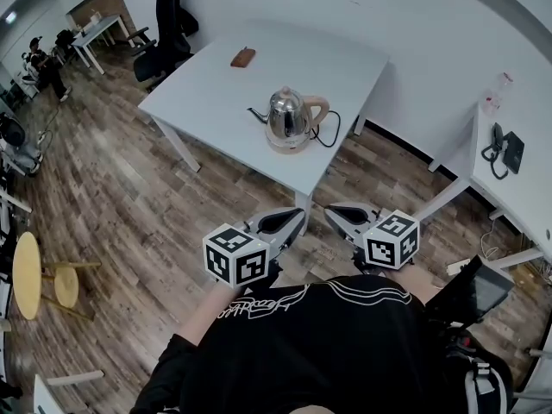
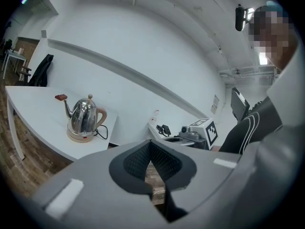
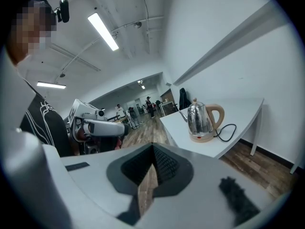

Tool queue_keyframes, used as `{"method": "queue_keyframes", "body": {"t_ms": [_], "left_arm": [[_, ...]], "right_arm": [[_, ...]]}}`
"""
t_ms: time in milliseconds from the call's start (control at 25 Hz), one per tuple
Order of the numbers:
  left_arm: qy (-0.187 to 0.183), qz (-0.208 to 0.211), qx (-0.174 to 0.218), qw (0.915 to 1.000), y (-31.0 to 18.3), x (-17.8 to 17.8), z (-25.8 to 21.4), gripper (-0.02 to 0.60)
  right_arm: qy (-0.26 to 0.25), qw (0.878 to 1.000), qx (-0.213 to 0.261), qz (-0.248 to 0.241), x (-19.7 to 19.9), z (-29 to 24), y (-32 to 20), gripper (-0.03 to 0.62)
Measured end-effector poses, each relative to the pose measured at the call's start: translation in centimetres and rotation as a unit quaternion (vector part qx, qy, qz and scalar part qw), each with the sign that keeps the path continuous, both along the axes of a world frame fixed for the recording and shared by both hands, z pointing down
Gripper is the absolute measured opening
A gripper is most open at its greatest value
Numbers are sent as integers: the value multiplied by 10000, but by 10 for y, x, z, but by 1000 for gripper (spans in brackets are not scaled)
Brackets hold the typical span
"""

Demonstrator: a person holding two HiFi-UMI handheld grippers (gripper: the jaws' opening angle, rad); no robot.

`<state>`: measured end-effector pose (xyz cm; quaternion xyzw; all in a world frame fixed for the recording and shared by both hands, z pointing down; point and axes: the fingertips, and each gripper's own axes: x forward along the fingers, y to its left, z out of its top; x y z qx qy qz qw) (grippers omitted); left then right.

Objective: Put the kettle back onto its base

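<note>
The kettle (image 1: pixel 289 115) sits on its base (image 1: pixel 291 146) near the front edge of the white table (image 1: pixel 207 93), so we judge the task already met. Its polished steel body looks hard and slippery, and it would be heavy if filled. We would take it by the tan handle (image 1: pixel 319 109) and keep it upright. We cannot see inside, so the water level is unknown. The cord (image 1: pixel 334 130) runs past the table edge, its plug out of sight. Our left gripper (image 1: pixel 299 216) and right gripper (image 1: pixel 331 210) hang well short of the table, jaws together on nothing.
</note>
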<state>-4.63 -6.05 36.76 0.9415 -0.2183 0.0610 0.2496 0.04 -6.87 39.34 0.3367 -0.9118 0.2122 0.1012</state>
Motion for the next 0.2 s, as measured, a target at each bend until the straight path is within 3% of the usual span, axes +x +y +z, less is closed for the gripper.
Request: {"method": "queue_keyframes", "body": {"t_ms": [200], "left_arm": [[10,13,-52,10000,-2,-1,3,5]], "right_arm": [[35,10000,10,0,-2,1,-3,5]]}}
